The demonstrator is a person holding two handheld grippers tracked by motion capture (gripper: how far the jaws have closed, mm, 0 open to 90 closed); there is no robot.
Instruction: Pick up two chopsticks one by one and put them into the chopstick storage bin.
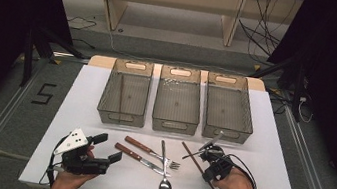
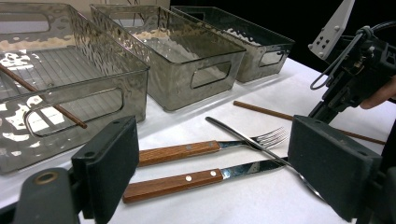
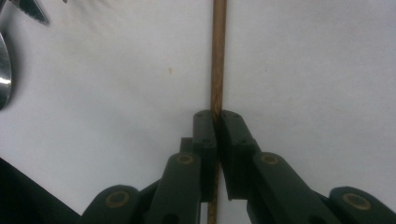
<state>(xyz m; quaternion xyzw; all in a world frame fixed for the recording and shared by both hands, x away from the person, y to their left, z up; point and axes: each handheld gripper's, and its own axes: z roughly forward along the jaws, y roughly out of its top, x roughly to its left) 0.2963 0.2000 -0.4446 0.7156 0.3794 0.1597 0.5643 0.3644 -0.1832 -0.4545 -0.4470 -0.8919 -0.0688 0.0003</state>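
Note:
A brown chopstick (image 1: 193,158) lies slantwise on the white table (image 1: 267,165), right of centre. My right gripper (image 1: 207,176) points down at it, and in the right gripper view its pads (image 3: 205,130) press the chopstick (image 3: 218,56) from both sides: my right gripper (image 3: 217,122) is shut on it. Near the front left edge my left gripper (image 1: 108,147) is held level with its jaws wide apart and nothing between them. In its own view the left gripper (image 2: 217,161) looks across a wooden-handled fork (image 2: 187,150), a wooden-handled knife (image 2: 177,182) and a steel spoon (image 2: 243,136).
Three smoky clear bins stand in a row at the back: left bin (image 1: 120,117), middle bin (image 1: 174,124), right bin (image 1: 226,132). Another chopstick (image 1: 121,95) lies in the left bin. The fork (image 1: 141,146), knife (image 1: 130,153) and spoon (image 1: 164,187) lie between the grippers.

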